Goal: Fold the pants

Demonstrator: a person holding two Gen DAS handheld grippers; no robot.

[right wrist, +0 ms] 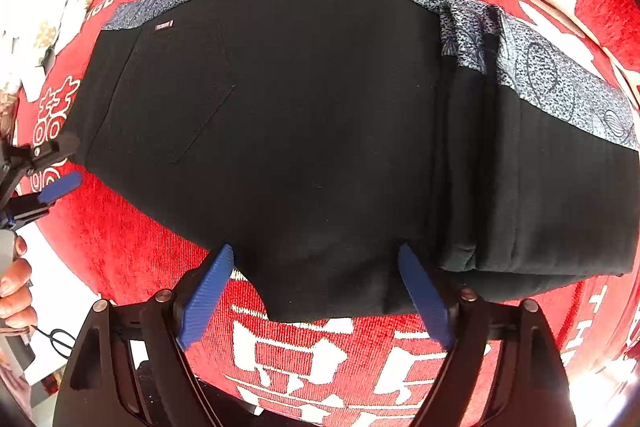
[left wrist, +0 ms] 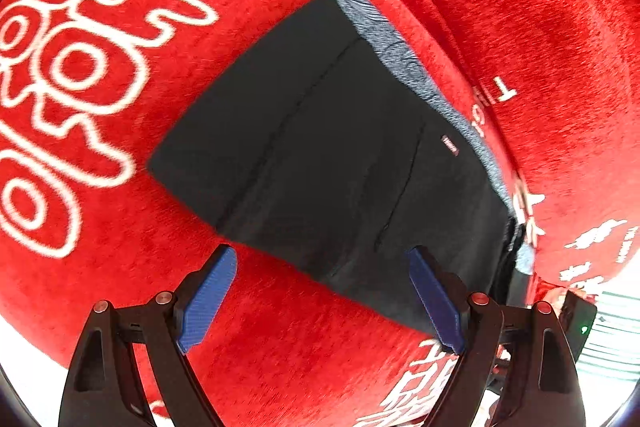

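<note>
Black pants (left wrist: 320,147) with a grey speckled waistband (left wrist: 400,55) lie folded flat on a red plush cloth. In the right wrist view the pants (right wrist: 300,127) fill the middle, with a back pocket at left and folded layers stacked at right. My left gripper (left wrist: 322,301) is open and empty, just short of the pants' near edge; it also shows at the left edge of the right wrist view (right wrist: 56,163). My right gripper (right wrist: 316,295) is open, its blue fingers (right wrist: 208,295) straddling the near edge of the pants without closing on it.
The red cloth (left wrist: 120,147) with white characters covers the whole surface. A second red layer (left wrist: 540,47) lies beyond the waistband. White crumpled material (right wrist: 36,27) sits at the far left of the right wrist view. A hand (right wrist: 14,291) holds the left gripper's handle.
</note>
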